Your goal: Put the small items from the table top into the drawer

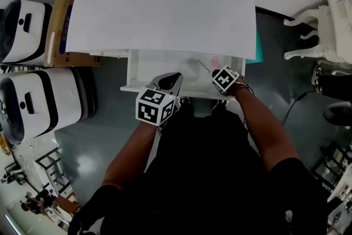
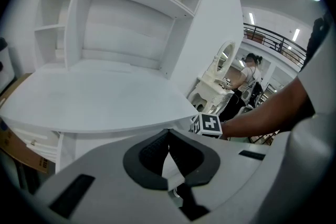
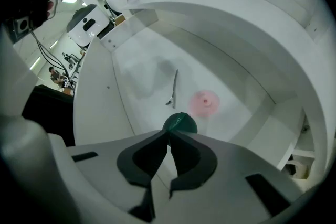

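The white drawer (image 1: 135, 70) stands pulled out under the white table top (image 1: 165, 14). My right gripper (image 1: 219, 73) points steeply down into it, shut on a small dark green round item (image 3: 180, 123) at its tips (image 3: 169, 135). On the drawer floor (image 3: 142, 81) lie a pink round item (image 3: 205, 101) and a thin metal clip (image 3: 174, 89); both also show faintly in the head view, the pink item (image 1: 215, 61) and the clip (image 1: 202, 66). My left gripper (image 1: 170, 81) hangs at the drawer's front edge, shut and holding nothing (image 2: 168, 139). The table top (image 2: 100, 99) looks bare.
A white shelf unit (image 2: 121, 23) rises at the back of the table. Two white machines (image 1: 25, 30) (image 1: 41, 103) and a cardboard box (image 1: 61, 27) stand at the left. A white ornate piece of furniture (image 1: 324, 30) is at the right. A person (image 2: 249, 73) stands far off.
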Tool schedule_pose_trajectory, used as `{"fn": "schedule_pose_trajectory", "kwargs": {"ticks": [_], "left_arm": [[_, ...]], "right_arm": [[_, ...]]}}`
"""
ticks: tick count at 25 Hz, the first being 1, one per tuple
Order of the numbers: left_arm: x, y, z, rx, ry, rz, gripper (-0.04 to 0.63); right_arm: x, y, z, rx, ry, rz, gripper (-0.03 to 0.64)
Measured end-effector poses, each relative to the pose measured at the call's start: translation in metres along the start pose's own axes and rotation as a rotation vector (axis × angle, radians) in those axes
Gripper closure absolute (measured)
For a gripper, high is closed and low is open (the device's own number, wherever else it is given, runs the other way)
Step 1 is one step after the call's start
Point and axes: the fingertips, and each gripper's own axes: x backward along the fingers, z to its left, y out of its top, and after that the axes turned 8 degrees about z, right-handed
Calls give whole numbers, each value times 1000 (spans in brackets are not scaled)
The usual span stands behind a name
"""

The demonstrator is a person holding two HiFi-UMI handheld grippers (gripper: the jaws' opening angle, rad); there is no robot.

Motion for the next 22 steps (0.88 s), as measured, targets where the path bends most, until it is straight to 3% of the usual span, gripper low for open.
{"fn": "schedule_pose_trajectory", "kwargs": {"ticks": [12, 15, 22], "left_arm": [[11, -9, 9, 18, 21, 2, 585], [10, -9, 9, 14, 12, 3, 584], [5, -2, 1, -11, -18, -11, 586]], "right_arm": [[-18, 0, -3, -70, 39, 10, 574], [-13, 4, -1, -93, 53, -16, 504], [11, 5, 0, -141, 57, -81, 486]]}}
